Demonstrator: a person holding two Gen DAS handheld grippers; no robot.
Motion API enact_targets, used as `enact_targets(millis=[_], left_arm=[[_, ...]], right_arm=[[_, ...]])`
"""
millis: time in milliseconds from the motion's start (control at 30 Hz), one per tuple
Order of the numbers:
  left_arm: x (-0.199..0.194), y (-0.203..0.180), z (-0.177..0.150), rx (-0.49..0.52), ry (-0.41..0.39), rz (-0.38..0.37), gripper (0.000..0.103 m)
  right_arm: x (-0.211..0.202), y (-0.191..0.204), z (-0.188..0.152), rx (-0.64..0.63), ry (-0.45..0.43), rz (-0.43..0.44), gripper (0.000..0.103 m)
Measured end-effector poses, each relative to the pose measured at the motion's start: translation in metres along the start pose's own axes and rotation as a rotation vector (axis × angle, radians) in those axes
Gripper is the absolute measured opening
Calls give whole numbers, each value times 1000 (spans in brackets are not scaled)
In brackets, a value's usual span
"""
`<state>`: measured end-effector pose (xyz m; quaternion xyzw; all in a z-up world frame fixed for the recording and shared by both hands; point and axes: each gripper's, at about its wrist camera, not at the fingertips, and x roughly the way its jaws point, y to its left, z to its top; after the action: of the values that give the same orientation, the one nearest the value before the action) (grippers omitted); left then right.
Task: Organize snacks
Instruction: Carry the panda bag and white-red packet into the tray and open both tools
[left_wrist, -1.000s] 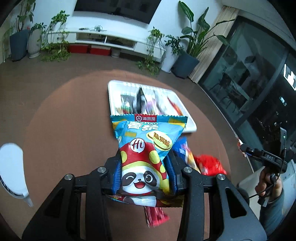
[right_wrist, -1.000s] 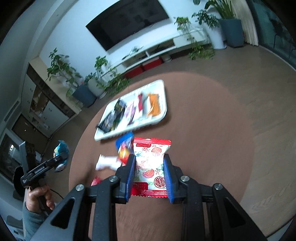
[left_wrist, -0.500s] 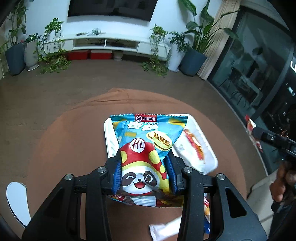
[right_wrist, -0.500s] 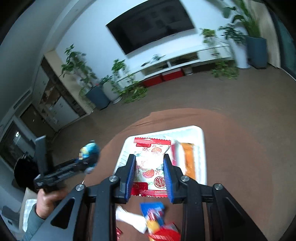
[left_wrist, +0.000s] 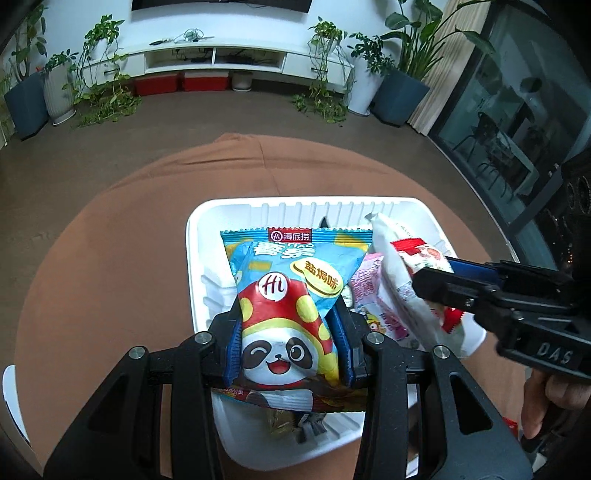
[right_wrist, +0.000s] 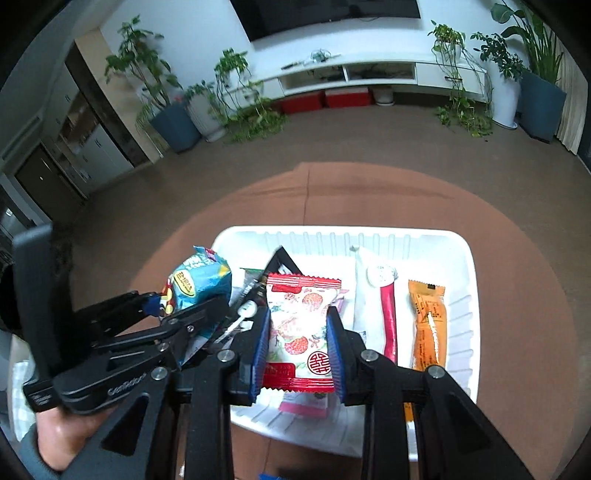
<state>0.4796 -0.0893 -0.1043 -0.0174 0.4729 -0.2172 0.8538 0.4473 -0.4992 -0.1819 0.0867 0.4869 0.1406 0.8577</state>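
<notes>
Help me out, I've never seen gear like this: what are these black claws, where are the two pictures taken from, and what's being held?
A person holds a hand-held gripper in each hand; a camera on each looks along its fingers. In the left view, the left gripper clamps a blue panda snack bag. In the right view, the right gripper clamps a white-and-red snack packet. Both hang over a white tray on a brown round table, which already holds an orange packet and others.
</notes>
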Motion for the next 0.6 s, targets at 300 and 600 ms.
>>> enact_targets(millis=[300,600], left_arm=[[30,-6,-5,28,31,25,39],[42,-7,-7,41,51,56,53]], right_arm=[[33,-7,-4,-17,51,-62,32],[46,-8,-2,-19,53,-104,34]])
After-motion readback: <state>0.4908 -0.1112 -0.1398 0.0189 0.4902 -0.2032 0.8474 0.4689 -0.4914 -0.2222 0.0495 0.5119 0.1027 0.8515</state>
